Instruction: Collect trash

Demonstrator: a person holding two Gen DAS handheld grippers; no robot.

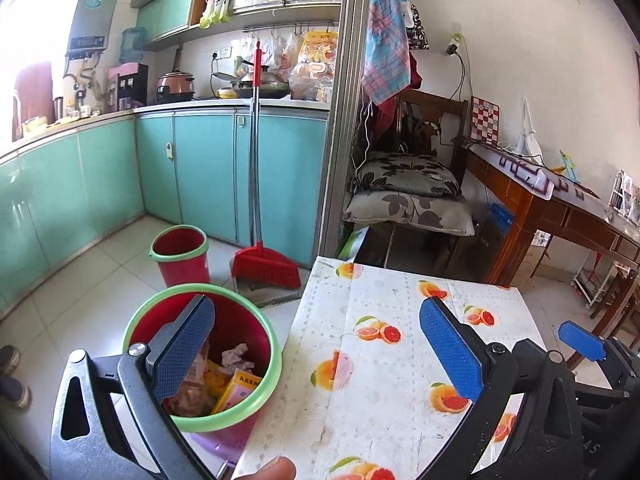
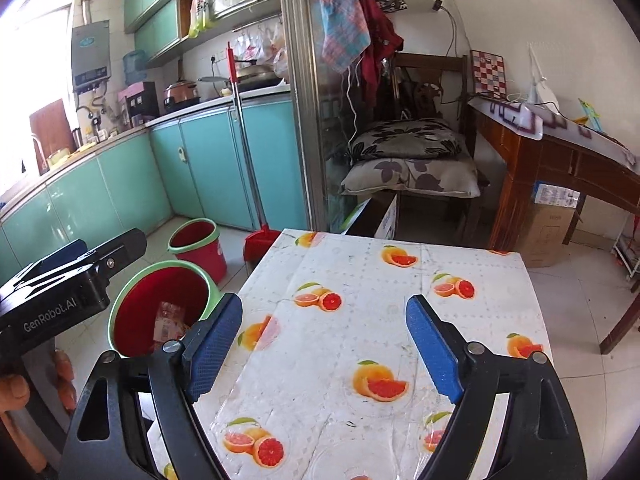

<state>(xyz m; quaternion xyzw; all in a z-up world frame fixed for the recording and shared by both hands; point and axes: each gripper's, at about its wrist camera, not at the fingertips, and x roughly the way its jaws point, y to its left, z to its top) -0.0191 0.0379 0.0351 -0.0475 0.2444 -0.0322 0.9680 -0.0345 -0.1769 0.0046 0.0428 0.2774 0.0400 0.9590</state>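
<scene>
A red bin with a green rim (image 1: 269, 384) stands on the floor at the table's left edge and holds several pieces of trash (image 1: 234, 382): crumpled paper and yellow packets. It also shows in the right wrist view (image 2: 120, 300). My left gripper (image 1: 316, 350) is open and empty, its left finger over the bin and its right finger over the table (image 1: 384, 384). My right gripper (image 2: 324, 348) is open and empty above the fruit-print tablecloth (image 2: 360, 320). The left gripper's body (image 2: 72, 280) shows at the left of the right wrist view.
A second red bin (image 1: 182, 256) and a red broom (image 1: 264, 260) stand by the teal cabinets (image 1: 208, 168). A chair with cushions (image 1: 408, 196) and a wooden desk (image 1: 552, 212) stand behind the table. A cardboard box (image 2: 550, 232) sits under the desk.
</scene>
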